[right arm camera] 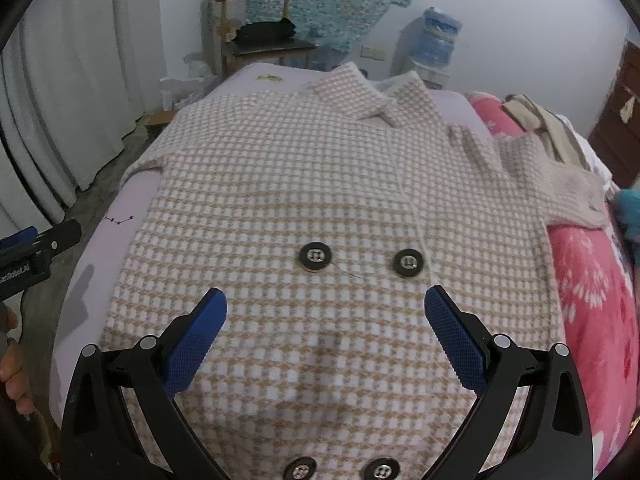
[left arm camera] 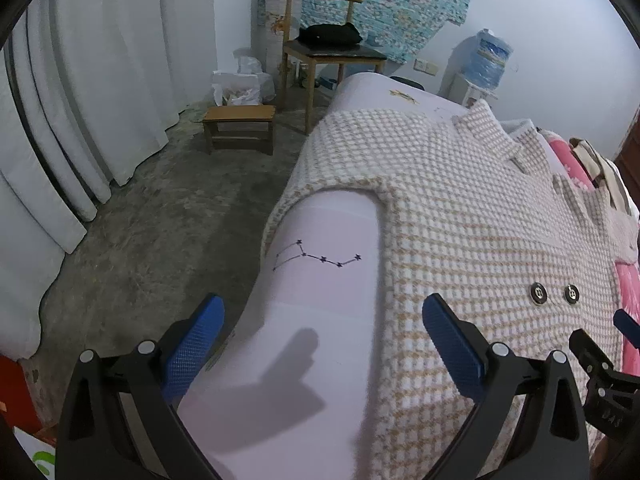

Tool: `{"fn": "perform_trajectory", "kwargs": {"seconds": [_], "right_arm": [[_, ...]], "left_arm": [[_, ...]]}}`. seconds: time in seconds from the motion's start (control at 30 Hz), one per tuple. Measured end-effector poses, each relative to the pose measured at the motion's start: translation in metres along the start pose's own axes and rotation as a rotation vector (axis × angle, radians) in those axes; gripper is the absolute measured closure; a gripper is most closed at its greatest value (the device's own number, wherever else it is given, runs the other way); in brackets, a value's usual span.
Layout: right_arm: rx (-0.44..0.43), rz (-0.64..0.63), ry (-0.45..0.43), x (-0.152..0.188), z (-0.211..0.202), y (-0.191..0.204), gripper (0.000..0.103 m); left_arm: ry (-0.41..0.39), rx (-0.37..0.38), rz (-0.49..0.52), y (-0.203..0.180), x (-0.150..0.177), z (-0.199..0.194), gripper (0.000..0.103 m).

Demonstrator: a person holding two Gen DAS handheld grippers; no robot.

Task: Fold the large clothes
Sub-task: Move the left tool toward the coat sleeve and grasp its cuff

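Lying flat across the lilac bed sheet (left arm camera: pixel 320 320) is the large checked coat (right arm camera: pixel 320 184), front side up, its collar (right arm camera: pixel 384 96) pointing toward the far wall and its hem nearest the cameras. One sleeve (left arm camera: pixel 320 168) is hanging over the bed edge on the floor side of the coat, leaving a patch of bare sheet with a small star-line print (left arm camera: pixel 316 258) showing beside the body of the coat. The other sleeve (right arm camera: pixel 560 176) is reaching out from the coat onto a pink blanket (right arm camera: pixel 592 288). Beyond the coat's collar a wooden chair (left arm camera: pixel 332 52) is standing against the wall, carrying a folded black item (left arm camera: pixel 330 34) on its seat; a low wooden stool (left arm camera: pixel 240 124) is sitting on the floor beside the chair. Further along the wall from the collar, a blue water bottle (left arm camera: pixel 488 56) is resting upside down on a dispenser; how full it is cannot be told. On the coat front, two pairs of dark buttons (right arm camera: pixel 316 256) are showing, one pair mid-body and one pair at the hem.

The left gripper (left arm camera: pixel 320 344) is hovering with its blue pads spread wide over the bare sheet just beside the coat's edge, holding nothing. The right gripper (right arm camera: pixel 324 336) is hovering above the coat's lower front, below the mid-body buttons, its pads likewise spread wide and empty.
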State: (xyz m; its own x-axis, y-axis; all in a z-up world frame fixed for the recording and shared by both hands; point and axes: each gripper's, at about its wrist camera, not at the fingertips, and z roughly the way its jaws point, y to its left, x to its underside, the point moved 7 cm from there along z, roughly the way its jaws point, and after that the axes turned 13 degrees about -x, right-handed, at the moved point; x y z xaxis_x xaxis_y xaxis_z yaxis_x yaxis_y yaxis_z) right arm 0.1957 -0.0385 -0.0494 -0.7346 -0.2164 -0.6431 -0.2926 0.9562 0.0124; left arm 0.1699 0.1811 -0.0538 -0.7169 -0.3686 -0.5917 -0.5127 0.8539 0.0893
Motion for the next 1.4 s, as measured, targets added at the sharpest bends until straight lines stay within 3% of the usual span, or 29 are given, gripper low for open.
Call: {"fn": "perform_trajectory", "kwargs": {"seconds": [0.37,0.53,0.87,0.9,1.03,1.1,1.13,1.23,1.4], "right_arm": [[-0.033,-0.016,0.017,-0.001,0.011,0.012,0.008],[-0.038,-0.023,0.027,0.001,0.014,0.014,0.008],[-0.048,-0.03,0.041,0.002,0.02,0.02,0.008],[-0.049,-0.031,0.041,0.002,0.02,0.02,0.008],[-0.054,-0.029,0.033,0.002,0.019,0.02,0.008],[-0.061,-0.025,0.03,0.002,0.019,0.019,0.008],[-0.066,-0.023,0.028,0.002,0.02,0.019,0.008],[-0.07,-0.02,0.025,0.001,0.021,0.019,0.008],[-0.065,-0.023,0.012,-0.001,0.019,0.018,0.008]], "left_arm": [[-0.021,-0.003,-0.029,0.017,-0.01,0.014,0.005],[-0.011,-0.072,-0.012,0.023,-0.009,0.021,0.005],[0.037,-0.119,-0.019,0.035,-0.004,0.034,0.005],[0.051,-0.105,-0.029,0.037,-0.005,0.036,0.005],[0.166,0.092,-0.21,0.056,-0.011,0.063,0.005],[0.226,0.152,-0.304,0.068,-0.016,0.085,0.005],[0.247,0.152,-0.332,0.074,-0.018,0.094,0.006],[0.328,0.243,-0.4,0.08,-0.024,0.127,0.006],[0.528,0.493,-0.646,0.082,-0.02,0.177,0.007]]}}
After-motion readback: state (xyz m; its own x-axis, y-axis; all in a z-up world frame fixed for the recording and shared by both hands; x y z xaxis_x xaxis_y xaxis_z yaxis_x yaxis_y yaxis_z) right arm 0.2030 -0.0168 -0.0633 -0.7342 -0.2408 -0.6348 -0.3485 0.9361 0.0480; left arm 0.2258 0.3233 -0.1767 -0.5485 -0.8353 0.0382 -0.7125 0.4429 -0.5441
